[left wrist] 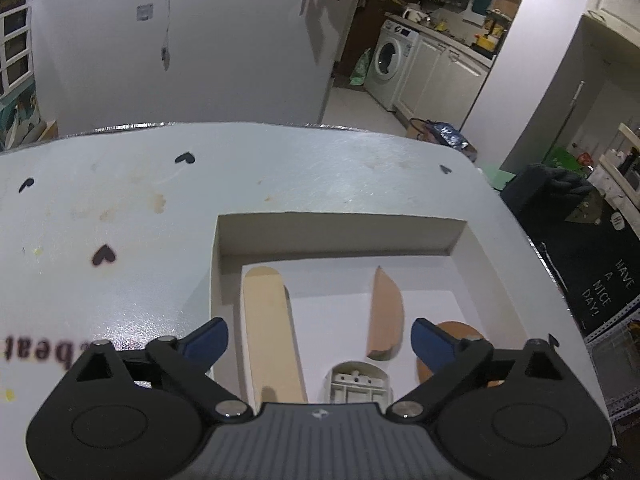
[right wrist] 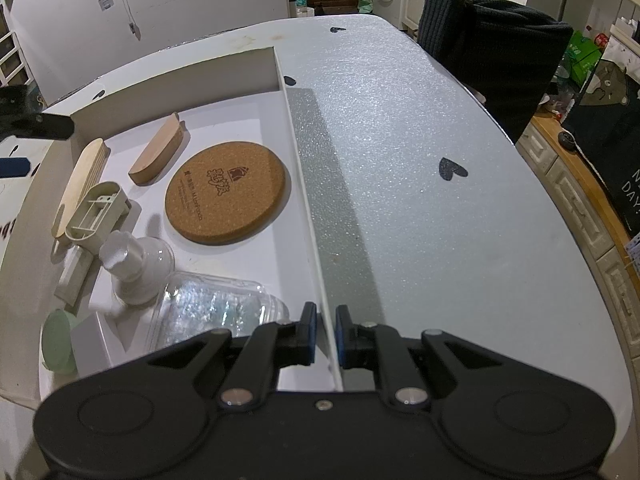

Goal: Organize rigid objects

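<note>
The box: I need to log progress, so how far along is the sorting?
Done: the cork coaster, two wooden pieces and other bits lie in the white box. In hand: right tongs clamp the box wall; left tongs are open, empty. Left: nothing visible on the table.

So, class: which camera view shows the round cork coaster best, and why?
The right wrist view. There the cork coaster lies whole and unobstructed on the floor of the white box, with its printed logo visible. In the left wrist view only a brown sliver of the coaster shows, mostly hidden behind a finger of the open left gripper.
</note>
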Tool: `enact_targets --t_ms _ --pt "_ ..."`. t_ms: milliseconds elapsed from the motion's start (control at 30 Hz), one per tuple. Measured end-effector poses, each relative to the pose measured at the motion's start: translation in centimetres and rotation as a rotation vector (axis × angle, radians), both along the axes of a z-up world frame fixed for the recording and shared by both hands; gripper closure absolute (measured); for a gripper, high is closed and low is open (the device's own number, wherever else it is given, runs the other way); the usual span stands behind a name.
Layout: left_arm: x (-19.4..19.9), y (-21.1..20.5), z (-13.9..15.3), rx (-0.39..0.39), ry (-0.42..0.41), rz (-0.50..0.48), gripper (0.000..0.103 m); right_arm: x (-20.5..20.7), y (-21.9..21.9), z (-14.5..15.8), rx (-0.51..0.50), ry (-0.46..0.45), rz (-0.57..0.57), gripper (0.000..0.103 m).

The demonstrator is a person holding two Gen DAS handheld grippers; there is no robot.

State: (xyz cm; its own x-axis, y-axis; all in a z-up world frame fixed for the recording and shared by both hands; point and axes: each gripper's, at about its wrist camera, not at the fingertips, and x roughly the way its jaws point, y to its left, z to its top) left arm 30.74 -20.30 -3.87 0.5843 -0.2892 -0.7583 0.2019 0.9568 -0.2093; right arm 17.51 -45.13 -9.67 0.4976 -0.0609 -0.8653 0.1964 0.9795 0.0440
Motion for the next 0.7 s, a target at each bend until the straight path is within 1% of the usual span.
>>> enact_targets --t_ms 100,267,433,567,633,700 --pt "-1.0 0.3 0.9 -0.003 -0.019 -0.006 0.000 0.0 0.0 0.0 0.005 -0.001 -0.004 0.091" --pt "-2.7 1.6 1.9 -0.009 -0.046 -0.006 0.000 -0.1 0.0 0.0 0.005 -0.007 -0.008 0.091" --pt "-4.5 2.8 2.4 0.003 -0.053 -0.006 0.000 -0.3 -0.1 -0.1 0.008 -0.015 -0.019 0.091" --pt "-6.0 3.6 2.6 -0.011 -0.058 -0.007 0.000 -0.1 -0.1 0.0 0.011 -0.006 -0.030 0.091" --pt "-6.7 3.9 2.7 -0.009 -0.068 -0.006 0.000 0.0 -0.1 0.4 0.025 0.001 -0.029 0.086" --pt "-7.5 4.1 2.9 -0.011 -0.086 0.000 0.000 -0.1 0.2 1.2 0.029 -0.028 -0.012 0.074"
